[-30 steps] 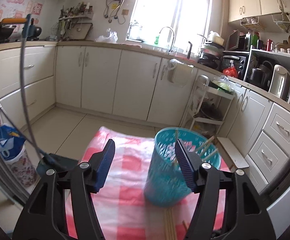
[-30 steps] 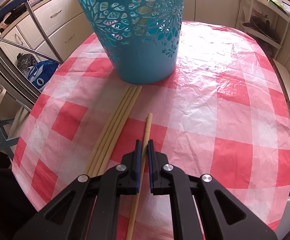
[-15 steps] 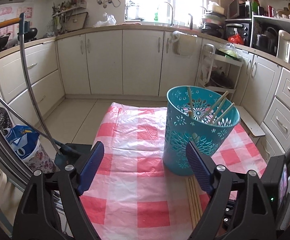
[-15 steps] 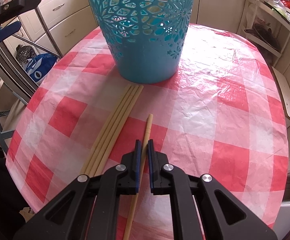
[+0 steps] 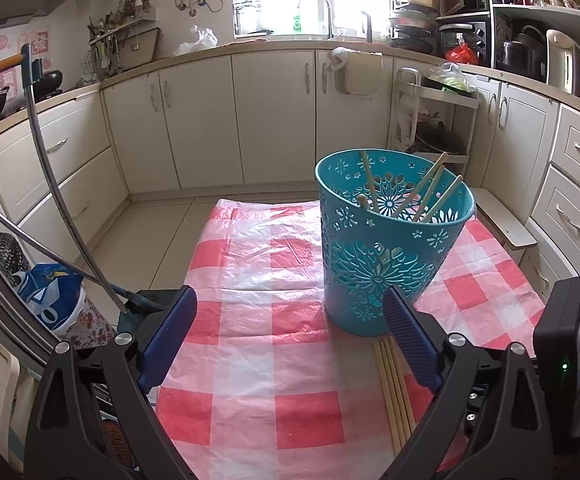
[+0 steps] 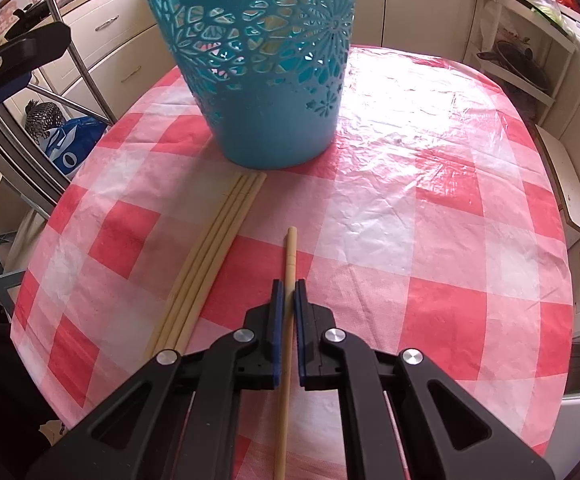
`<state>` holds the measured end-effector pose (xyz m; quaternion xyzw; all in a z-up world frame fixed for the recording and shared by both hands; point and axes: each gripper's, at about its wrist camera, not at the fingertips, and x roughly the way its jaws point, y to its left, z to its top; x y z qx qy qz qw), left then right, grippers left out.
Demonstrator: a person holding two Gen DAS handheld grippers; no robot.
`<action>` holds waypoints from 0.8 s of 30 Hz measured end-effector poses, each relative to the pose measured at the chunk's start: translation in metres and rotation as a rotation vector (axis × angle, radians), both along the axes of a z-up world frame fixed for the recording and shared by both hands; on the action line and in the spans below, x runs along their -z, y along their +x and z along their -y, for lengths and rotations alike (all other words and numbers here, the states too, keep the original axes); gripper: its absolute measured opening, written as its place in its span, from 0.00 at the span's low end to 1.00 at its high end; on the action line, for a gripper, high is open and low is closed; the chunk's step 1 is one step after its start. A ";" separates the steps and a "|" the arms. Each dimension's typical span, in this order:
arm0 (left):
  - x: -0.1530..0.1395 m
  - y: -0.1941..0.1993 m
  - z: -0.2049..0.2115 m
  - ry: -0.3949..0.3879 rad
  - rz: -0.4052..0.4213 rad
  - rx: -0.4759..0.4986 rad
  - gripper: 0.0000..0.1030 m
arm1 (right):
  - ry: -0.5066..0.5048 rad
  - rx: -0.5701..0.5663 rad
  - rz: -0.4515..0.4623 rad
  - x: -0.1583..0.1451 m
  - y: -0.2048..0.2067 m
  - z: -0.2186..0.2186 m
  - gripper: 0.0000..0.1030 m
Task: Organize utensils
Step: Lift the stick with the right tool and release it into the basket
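Chopsticks are the business here: one single chopstick [image 6: 290, 276] lies pinched between the closed jaws of the right gripper [image 6: 288, 300], low in the middle of the right wrist view, its long axis running straight along the gripper's own line, the far tip pointing up the frame toward the teal basket [image 6: 257, 60] and the near end passing back under the gripper body. Whether it has left the checked cloth [image 6: 430, 200] on the worktop I cannot tell; it looks to lie flat or very nearly so. Just to its left in that view a bundle of loose chopsticks [image 6: 209, 256] lies side by side on the cloth, slanted slightly rightward as it goes up, its far ends almost touching the basket's foot. The basket stands upright at top centre, well ahead of the held stick. From the left wrist view the basket [image 5: 390, 248] sits right of centre, with several chopsticks [image 5: 430, 192] already leaning in it, tips up. The left gripper [image 5: 290, 336] holds nothing; its jaws have just been opening and now stand wide, with only cloth between them, the basket just ahead of its right-hand finger and the bundle [image 5: 396, 392] passing beneath that finger. By my reading the right hand is the nearer to the work: its stick must be raised, tipped end-down and carried forward over the basket's rim.
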<state>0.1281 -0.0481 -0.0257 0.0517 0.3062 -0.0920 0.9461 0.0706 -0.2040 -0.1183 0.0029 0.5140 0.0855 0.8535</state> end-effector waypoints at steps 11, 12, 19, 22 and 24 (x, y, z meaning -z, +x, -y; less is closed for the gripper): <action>0.003 -0.001 0.005 0.024 -0.008 0.013 0.91 | -0.011 0.004 0.013 0.000 0.000 -0.001 0.06; 0.003 -0.001 0.005 0.026 -0.009 0.015 0.91 | -0.009 0.007 0.014 -0.001 0.000 0.001 0.06; 0.004 0.001 0.001 0.018 -0.018 0.008 0.92 | -0.015 0.001 0.005 -0.001 0.001 0.002 0.06; 0.005 0.002 -0.001 0.014 -0.024 0.004 0.92 | -0.008 0.000 0.009 -0.001 0.001 0.002 0.06; 0.005 0.003 -0.003 0.005 -0.031 0.002 0.92 | 0.022 0.015 0.004 -0.001 0.001 0.006 0.06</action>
